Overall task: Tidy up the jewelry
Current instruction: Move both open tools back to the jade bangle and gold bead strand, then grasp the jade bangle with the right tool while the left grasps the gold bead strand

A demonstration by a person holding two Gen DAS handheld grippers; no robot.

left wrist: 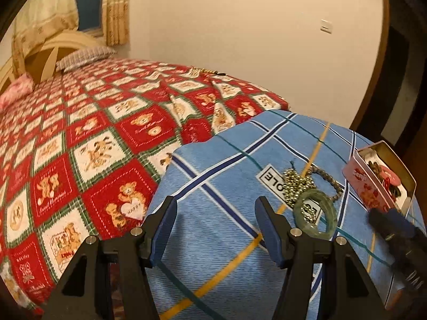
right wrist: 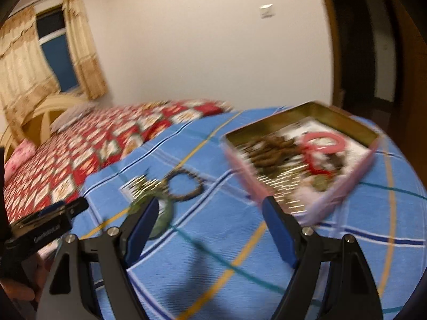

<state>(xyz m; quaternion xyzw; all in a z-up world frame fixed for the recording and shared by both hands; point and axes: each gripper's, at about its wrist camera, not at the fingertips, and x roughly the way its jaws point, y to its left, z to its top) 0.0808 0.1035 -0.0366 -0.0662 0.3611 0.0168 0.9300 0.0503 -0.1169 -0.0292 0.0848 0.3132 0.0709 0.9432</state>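
Note:
On a blue plaid cloth (left wrist: 213, 181) lie a green jade bangle (left wrist: 315, 217), a pile of gold bead chain (left wrist: 296, 184) and a dark bead bracelet (left wrist: 333, 184). A pink tin (left wrist: 373, 184) at the right holds several pieces, among them a red ring (right wrist: 324, 140) and brown beads (right wrist: 269, 149). My left gripper (left wrist: 214, 206) is open and empty, just left of the bangle. My right gripper (right wrist: 210, 208) is open and empty, between the bangle (right wrist: 162, 218) and the tin (right wrist: 344, 184). The right wrist view is blurred.
A bed with a red teddy-bear quilt (left wrist: 93, 138) lies left and behind the blue cloth. Pillows (left wrist: 85, 57) and a headboard stand at its far end. A dark doorway (right wrist: 360, 40) is at the right. A curtained window (right wrist: 53, 48) is at the far left.

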